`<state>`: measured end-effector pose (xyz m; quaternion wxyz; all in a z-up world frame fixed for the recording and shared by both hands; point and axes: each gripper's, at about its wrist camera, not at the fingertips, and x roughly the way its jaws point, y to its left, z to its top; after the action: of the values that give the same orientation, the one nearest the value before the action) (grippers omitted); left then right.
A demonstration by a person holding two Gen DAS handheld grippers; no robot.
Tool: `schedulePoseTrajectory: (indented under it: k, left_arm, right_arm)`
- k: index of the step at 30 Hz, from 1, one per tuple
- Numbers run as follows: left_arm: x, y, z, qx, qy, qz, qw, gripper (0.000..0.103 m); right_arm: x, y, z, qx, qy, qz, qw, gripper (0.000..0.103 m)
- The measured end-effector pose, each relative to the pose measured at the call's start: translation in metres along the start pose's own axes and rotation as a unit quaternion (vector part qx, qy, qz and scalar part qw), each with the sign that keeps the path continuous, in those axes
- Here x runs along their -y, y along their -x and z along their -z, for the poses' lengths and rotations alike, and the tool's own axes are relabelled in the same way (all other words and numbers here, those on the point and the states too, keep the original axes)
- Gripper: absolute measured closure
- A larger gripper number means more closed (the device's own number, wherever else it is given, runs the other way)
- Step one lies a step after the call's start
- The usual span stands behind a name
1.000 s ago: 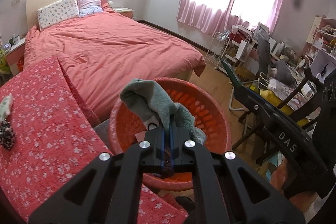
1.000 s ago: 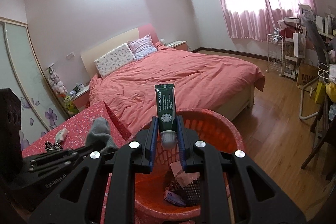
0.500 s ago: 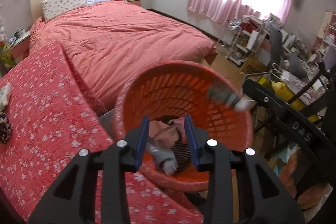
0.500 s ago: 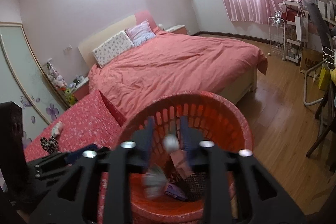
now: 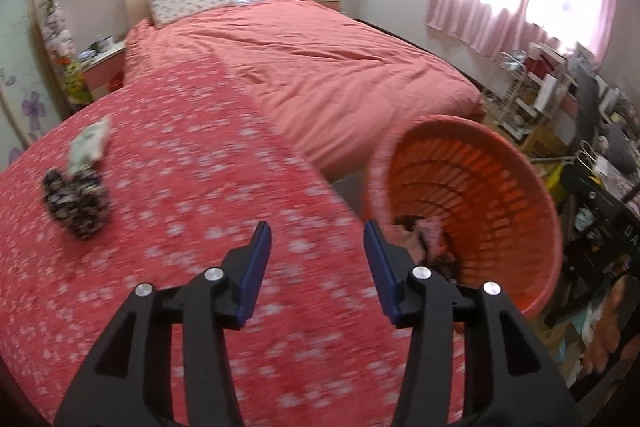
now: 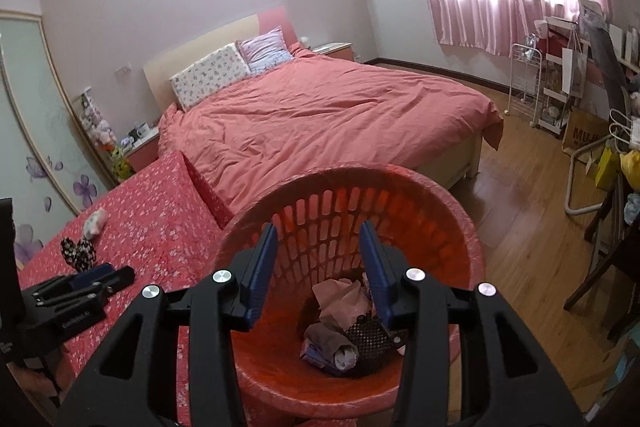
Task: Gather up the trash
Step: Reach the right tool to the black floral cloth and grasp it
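The orange slatted basket [image 6: 440,195] stands beside the red flowered cover [image 5: 192,163], with crumpled trash [image 6: 340,323] at its bottom. My right gripper [image 6: 318,227] hangs open over the basket with nothing between its blue pads. My left gripper [image 5: 316,227] is over the flowered cover, left of the basket [image 5: 520,163]; its jaws are opening and empty. On the cover to the far left lie a black-and-white patterned piece [image 5: 76,203] and a pale crumpled piece [image 5: 88,143]. The right wrist view shows both pieces too, the patterned piece [image 6: 78,253] just beyond the left gripper [image 6: 116,275].
A large bed with a salmon duvet [image 6: 320,107] lies behind the cover and basket. Wooden floor [image 6: 520,211] runs to the right, where a chair [image 6: 608,251], a wire rack [image 6: 524,83] and cluttered shelves stand. A nightstand with toys [image 5: 100,55] is at far left.
The left gripper let go of the grey-green cloth over the basket and swung left over the flowered cover. The right gripper released the green tube, which dropped into the basket.
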<state>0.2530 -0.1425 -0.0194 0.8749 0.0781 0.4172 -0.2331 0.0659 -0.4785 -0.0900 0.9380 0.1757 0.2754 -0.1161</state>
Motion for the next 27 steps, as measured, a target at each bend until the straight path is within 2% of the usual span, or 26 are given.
schedulePoseTrajectory:
  k: [5,12,21,27]
  left_arm:
    - [-0.051,0.019,0.011,0.008,0.03,-0.038,0.9988,0.051]
    - [-0.128,0.046,0.03,0.017,0.081,-0.089,0.9926,0.049]
    - [-0.238,0.084,0.066,0.024,0.153,-0.155,0.9758,0.046]
    - [-0.294,0.105,0.085,0.026,0.191,-0.183,0.9641,0.045]
  right_arm:
    - [-0.032,-0.005,0.003,-0.012,0.028,-0.02,0.999,0.059]
    - [-0.106,-0.015,0.011,-0.033,0.078,-0.074,0.994,0.059]
    - [-0.213,-0.037,0.029,-0.066,0.131,-0.147,0.978,0.059]
    - [-0.284,-0.057,0.046,-0.09,0.164,-0.196,0.963,0.06]
